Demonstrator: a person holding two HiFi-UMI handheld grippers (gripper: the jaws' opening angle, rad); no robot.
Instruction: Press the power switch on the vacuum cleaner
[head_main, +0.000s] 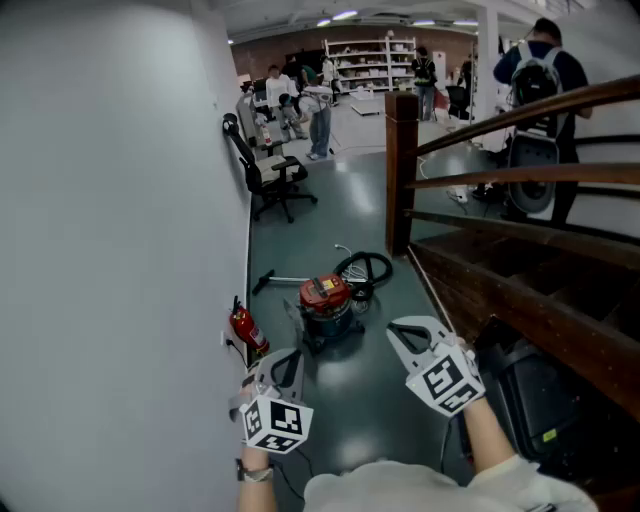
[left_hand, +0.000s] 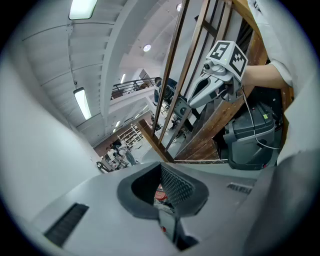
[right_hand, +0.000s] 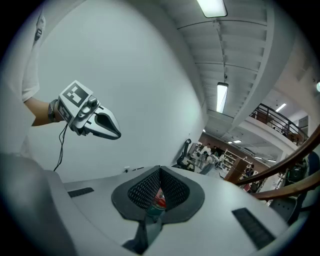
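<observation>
The vacuum cleaner (head_main: 327, 303) has a red top and a dark blue drum. It stands on the grey-green floor ahead of me, with its black hose (head_main: 364, 268) coiled behind it. My left gripper (head_main: 284, 362) is held low at the left, short of the vacuum, jaws shut on nothing. My right gripper (head_main: 400, 332) hovers to the right of the vacuum, also shut and holding nothing. In the left gripper view, a sliver of the vacuum (left_hand: 160, 192) shows through the hollow behind the left gripper (left_hand: 161, 166) tips. The right gripper view shows the vacuum (right_hand: 159, 199) the same way behind the right gripper (right_hand: 160, 170) tips.
A red fire extinguisher (head_main: 247, 330) stands against the white wall (head_main: 120, 250) at the left. A wooden stair post (head_main: 401, 170) and railing run along the right, with a dark case (head_main: 545, 405) below. A black office chair (head_main: 268, 178) and several people are farther down the hall.
</observation>
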